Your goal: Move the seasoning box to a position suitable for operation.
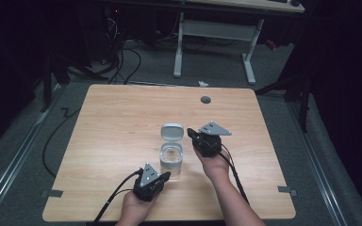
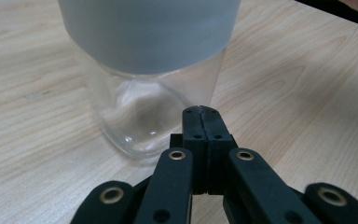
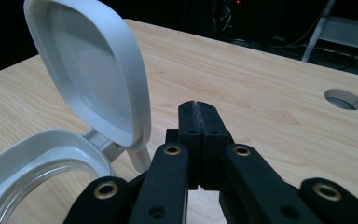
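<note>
Left gripper point(image 1: 164, 176): we see it low on the surface point(image 1: 113, 122), left of centre, in the person's left hand point(image 1: 134, 207). In the left gripper view point(image 2: 200, 111) its two black jaws are pressed together with no gap, and they hold nothing.
Left gripper contact: its tip sits just beside the lower glass wall of the jar point(image 2: 154, 84); we cannot tell whether it touches.
Jar: one clear glass jar point(image 1: 171, 160) with a grey-white collar stands upright near the middle of the surface, between the two grippers.
Lid: one hinged lid point(image 1: 172, 131) is flipped open and stands up behind the jar's mouth. In the right gripper view the lid point(image 3: 93, 74) tilts back on its hinge above the rim.
Right gripper point(image 1: 190, 132): it is in the person's right hand point(image 1: 214, 165), just right of the jar, pointing toward the lid. In the right gripper view point(image 3: 198, 105) the jaws are fully closed on each other and grasp nothing.
Right gripper contact: its tip is near the lid's edge and hinge; we cannot say if it touches.
Counts: two grippers, two hands, one jar, one lid, one round hole point(image 1: 205, 100) at the far right of the surface.
</note>
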The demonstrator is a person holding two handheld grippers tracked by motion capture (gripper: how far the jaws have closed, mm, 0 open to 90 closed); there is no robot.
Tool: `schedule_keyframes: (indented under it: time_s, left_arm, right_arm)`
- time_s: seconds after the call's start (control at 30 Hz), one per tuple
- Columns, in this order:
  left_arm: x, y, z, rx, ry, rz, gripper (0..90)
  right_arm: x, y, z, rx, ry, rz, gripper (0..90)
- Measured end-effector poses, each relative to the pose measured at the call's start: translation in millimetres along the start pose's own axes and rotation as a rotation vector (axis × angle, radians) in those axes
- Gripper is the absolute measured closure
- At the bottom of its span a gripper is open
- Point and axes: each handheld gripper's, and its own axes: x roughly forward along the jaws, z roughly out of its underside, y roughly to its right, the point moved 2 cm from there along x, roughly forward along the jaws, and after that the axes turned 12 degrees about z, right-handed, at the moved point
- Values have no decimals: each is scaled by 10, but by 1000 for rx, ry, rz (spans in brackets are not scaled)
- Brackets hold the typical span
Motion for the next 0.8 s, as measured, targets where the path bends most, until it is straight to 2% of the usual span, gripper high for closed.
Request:
schedule_keyframes:
  time_s: [0.17, 0.27, 0.47, 0.8]
  left_arm:
    - [10, -8, -1, 1, 1, -6, 900]
    - [21, -21, -12, -17, 2, -10, 900]
    - [37, -36, -9, -27, -19, -14, 900]
    - [50, -41, -10, -31, -21, -19, 900]
  right_arm:
    - [42, 2, -62, 7, 12, -3, 898]
    - [55, -18, -102, 6, 23, -10, 898]
    - [38, -55, -188, 10, 53, -18, 897]
    - [44, -55, -244, 6, 52, -29, 897]
